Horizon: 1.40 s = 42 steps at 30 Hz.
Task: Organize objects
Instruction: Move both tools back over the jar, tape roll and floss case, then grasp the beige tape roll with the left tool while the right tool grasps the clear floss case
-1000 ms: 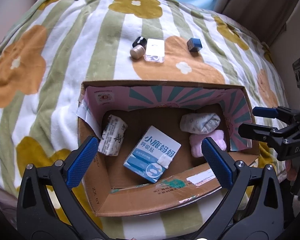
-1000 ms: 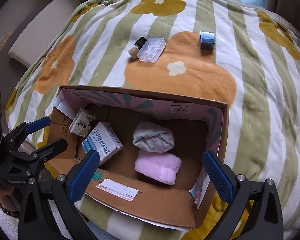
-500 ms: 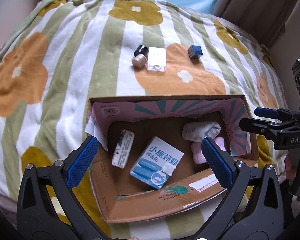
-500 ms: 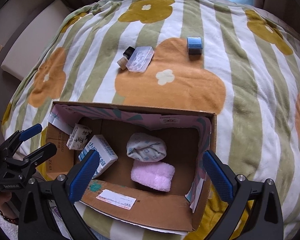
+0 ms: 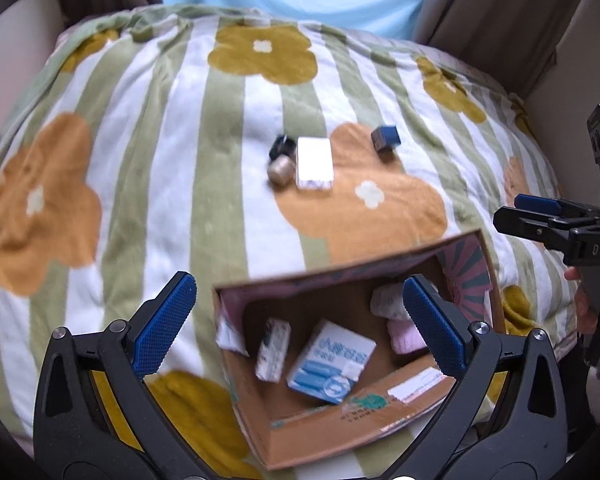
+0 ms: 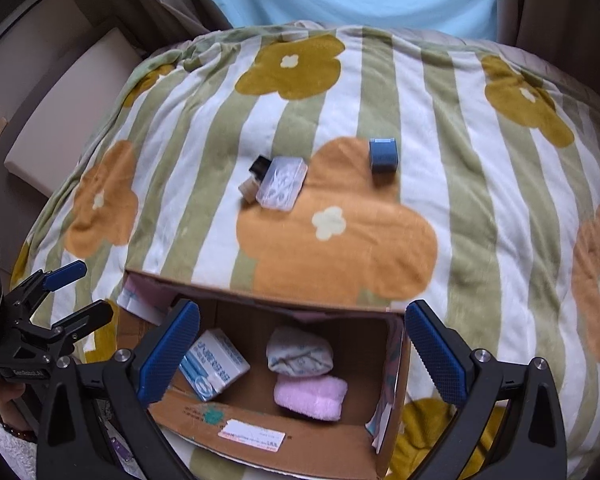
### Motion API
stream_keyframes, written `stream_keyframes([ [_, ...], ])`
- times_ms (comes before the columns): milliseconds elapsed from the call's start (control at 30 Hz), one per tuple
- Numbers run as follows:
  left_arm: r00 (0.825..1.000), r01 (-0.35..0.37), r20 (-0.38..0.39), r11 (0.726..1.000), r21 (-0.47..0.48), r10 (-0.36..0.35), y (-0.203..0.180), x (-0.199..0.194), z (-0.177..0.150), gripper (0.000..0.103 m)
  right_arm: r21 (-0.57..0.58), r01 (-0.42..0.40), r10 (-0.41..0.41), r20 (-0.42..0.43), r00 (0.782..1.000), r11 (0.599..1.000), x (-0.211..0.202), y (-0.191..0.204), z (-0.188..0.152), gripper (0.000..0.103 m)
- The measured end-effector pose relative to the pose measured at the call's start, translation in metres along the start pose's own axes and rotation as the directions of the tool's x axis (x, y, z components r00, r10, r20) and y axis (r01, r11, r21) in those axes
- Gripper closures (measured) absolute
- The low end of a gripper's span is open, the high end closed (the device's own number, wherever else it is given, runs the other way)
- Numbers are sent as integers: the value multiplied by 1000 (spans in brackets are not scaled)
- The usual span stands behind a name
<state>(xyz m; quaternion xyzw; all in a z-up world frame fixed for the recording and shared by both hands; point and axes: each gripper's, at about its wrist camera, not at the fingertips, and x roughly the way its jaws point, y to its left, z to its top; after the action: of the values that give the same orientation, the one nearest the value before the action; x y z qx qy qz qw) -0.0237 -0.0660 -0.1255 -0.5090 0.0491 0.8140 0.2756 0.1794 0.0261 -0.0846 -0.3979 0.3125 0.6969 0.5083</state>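
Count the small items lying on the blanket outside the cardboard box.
4: a black cap and tan cap left of the clear case, and a blue cube apart, right. Others may be hidden.

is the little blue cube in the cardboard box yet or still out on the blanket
Still out. The blue cube sits on the flowered blanket, well beyond the cardboard box, beside nothing, and neither tool holds it.

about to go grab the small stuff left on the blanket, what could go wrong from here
The clear case lies tight against two small bottles, so closing the open right gripper on one could knock the others away. The blanket is soft and domed; the blue cube may roll or sink. The cardboard box sits near the edge and could shift.
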Motion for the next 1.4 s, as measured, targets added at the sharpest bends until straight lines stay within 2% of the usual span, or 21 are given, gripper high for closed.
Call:
stream_keyframes([
  [133, 1000, -18, 15, 997, 76, 17, 14, -2, 28, 0, -21, -26, 26, 13, 1000, 999, -1, -3, 21, 0],
  [267, 1000, -13, 23, 986, 168, 9, 26, 5, 58, 0, 10, -71, 71, -19, 997, 997, 14, -5, 50, 0],
  [500, 998, 61, -28, 949, 310, -55, 37, 52, 96, 0, 34, -138, 140, -66, 988, 990, 55, -2, 94, 0],
  [667, 989, 142, -84, 936, 323, -121, 43, 102, 109, 2, 23, -195, 196, -72, 978, 981, 92, 1, 116, 0],
  [800, 983, 173, -121, 930, 325, -141, 49, 143, 115, 6, 42, -187, 190, -105, 976, 982, 132, 9, 129, 0],
  [900, 972, 216, -159, 929, 300, -174, 54, 174, 119, 11, 9, -179, 178, -134, 975, 984, 158, 15, 133, 0],
  [1033, 963, 245, -189, 922, 300, -194, 53, 199, 118, 14, -5, -167, 164, -159, 974, 986, 184, 19, 135, 1],
  [1167, 954, 263, -218, 919, 295, -203, 53, 222, 119, 22, -38, -161, 151, -186, 971, 986, 207, 20, 135, 1],
  [1233, 950, 270, -233, 919, 289, -206, 54, 232, 119, 23, -58, -151, 137, -198, 971, 987, 216, 20, 134, 4],
  [1300, 942, 289, -253, 915, 281, -220, 54, 241, 118, 36, -62, -136, 120, -212, 970, 989, 224, 18, 134, 7],
  [1400, 935, 301, -276, 909, 289, -222, 52, 252, 117, 37, -80, -132, 110, -228, 967, 988, 234, 16, 132, 10],
])
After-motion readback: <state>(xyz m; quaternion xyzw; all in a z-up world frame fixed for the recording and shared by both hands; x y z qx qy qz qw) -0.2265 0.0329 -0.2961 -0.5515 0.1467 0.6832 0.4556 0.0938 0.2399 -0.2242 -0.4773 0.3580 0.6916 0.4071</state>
